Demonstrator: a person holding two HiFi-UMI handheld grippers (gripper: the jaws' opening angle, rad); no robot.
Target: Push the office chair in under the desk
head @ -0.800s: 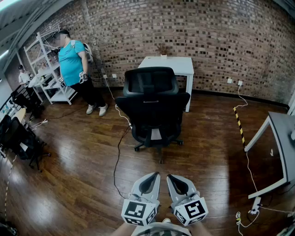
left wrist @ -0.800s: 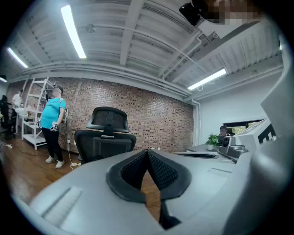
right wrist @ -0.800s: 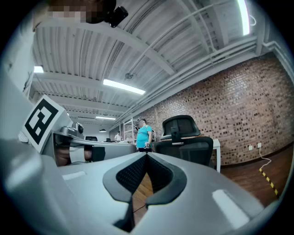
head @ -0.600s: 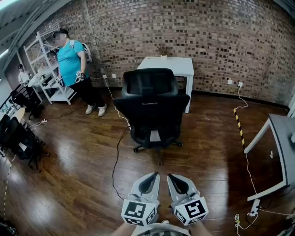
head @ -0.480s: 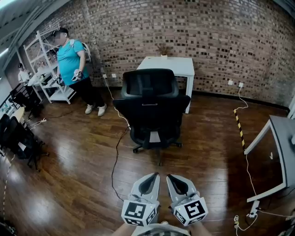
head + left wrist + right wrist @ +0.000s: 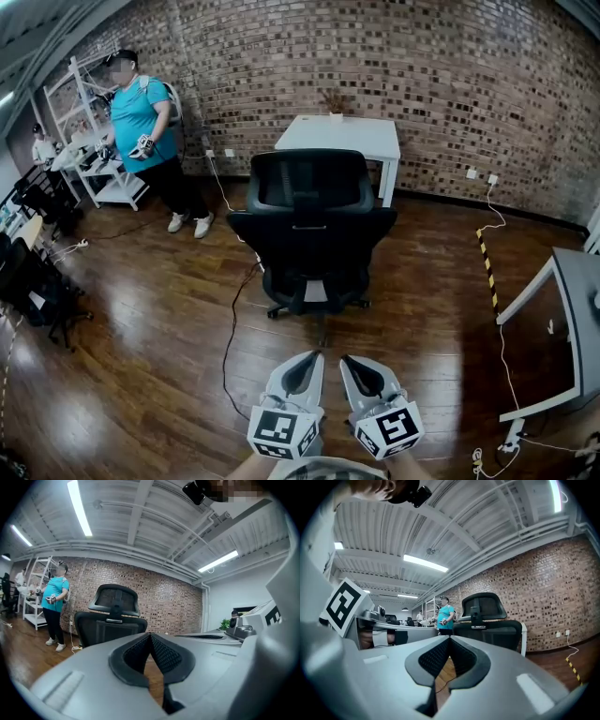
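A black office chair (image 6: 311, 229) with a mesh back and headrest stands on the wooden floor, its back towards me, in front of a white desk (image 6: 339, 135) at the brick wall. The chair (image 6: 111, 616) also shows in the left gripper view, and the chair (image 6: 487, 620) in the right gripper view. My left gripper (image 6: 305, 361) and right gripper (image 6: 352, 363) sit side by side low in the head view, well short of the chair. Both are shut with nothing between the jaws.
A person in a teal shirt (image 6: 141, 117) stands at the left by white shelving (image 6: 89, 141). A black cable (image 6: 234, 309) trails across the floor left of the chair. A grey table (image 6: 572, 319) is at the right, with a yellow-black floor strip (image 6: 486, 258) nearby. Dark chairs (image 6: 33, 281) line the left edge.
The chair now appears slightly nearer and larger in view. The person at the left has shifted a little. Both grippers stay shut in the same place.
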